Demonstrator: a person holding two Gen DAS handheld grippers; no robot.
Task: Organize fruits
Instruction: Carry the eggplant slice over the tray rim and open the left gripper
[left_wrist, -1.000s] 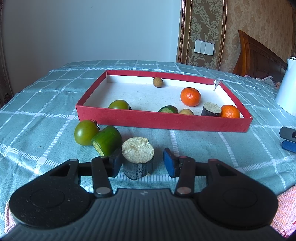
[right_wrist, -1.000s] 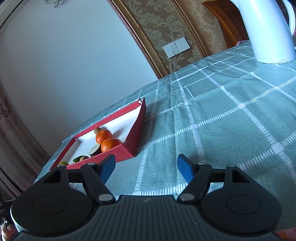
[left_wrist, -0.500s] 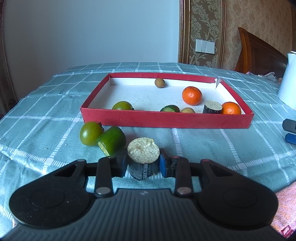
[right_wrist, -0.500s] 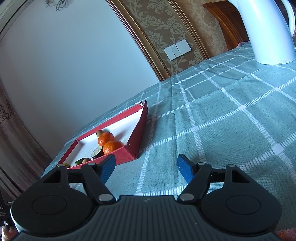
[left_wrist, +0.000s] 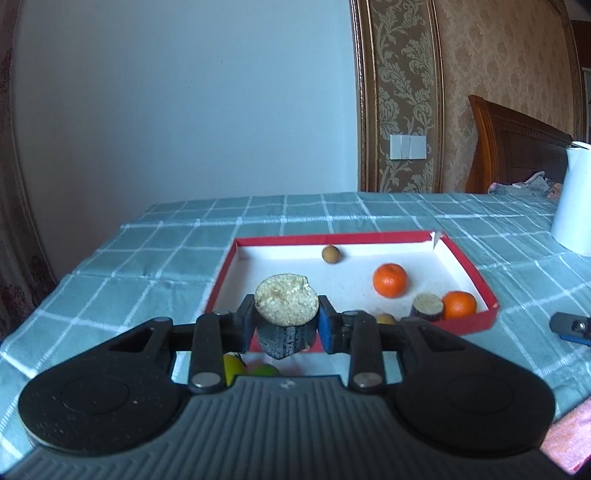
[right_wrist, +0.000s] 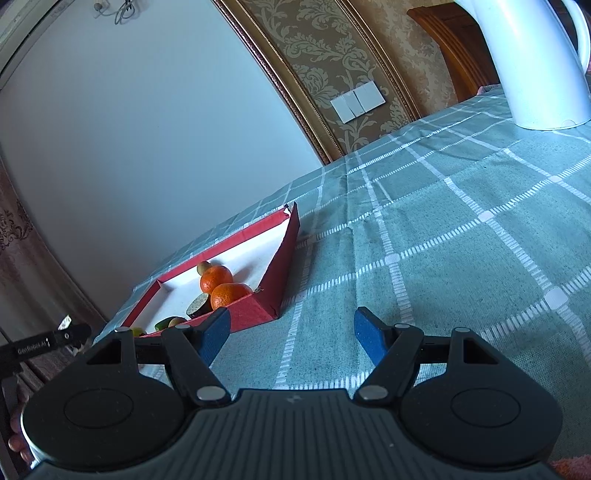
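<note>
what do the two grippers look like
Both look alike. The left gripper and right gripper each have a black ribbed body, two round black discs at the sides, black linkage bars with silver rivets, and flat blue pads on the fingers. A small pale logo sits mid-body. No cables or sleeves show.

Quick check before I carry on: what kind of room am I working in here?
Most likely a bedroom at home. A carved wooden headboard stands behind the table, the wall has damask wallpaper with a light switch panel, and the table wears a checked tablecloth with a white kettle on it.
</note>
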